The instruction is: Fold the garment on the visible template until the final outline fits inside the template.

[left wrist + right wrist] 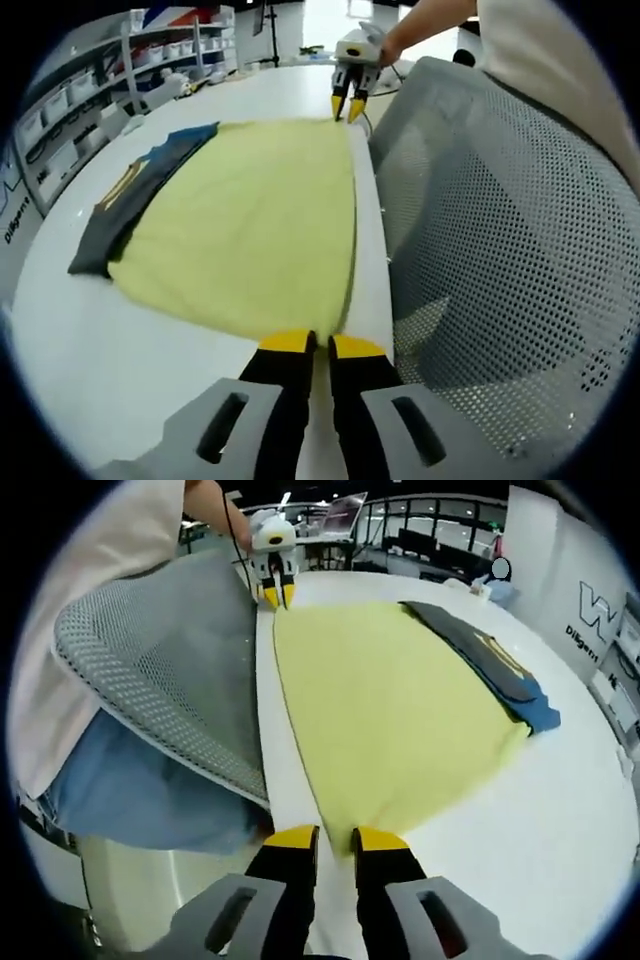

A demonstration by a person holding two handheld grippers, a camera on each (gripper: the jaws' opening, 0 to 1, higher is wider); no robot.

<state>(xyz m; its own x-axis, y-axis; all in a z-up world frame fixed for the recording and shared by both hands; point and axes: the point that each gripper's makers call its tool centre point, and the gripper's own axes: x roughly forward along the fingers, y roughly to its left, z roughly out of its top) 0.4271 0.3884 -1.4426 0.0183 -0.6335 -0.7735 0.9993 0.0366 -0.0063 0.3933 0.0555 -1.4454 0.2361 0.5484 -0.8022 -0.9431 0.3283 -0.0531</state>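
Observation:
A pale yellow garment (250, 225) lies spread flat on the white table (120, 350), and the right gripper view shows the yellow garment (390, 700) from the opposite end. My left gripper (321, 345) sits at its near corner by the table edge, jaws almost together on the hem. My right gripper (336, 838) is at the opposite corner on the same edge, jaws a little apart with the cloth corner between the tips. The right gripper (347, 108) and the left gripper (277, 593) each appear at the far end of the other's view.
A dark cloth with blue and yellow print (135, 200) pokes out from under the yellow garment's far side; the dark cloth (495, 665) is also in the right gripper view. A grey mesh chair back (490, 250) stands against the table edge, with a person behind it. Shelves (70, 110) line the wall.

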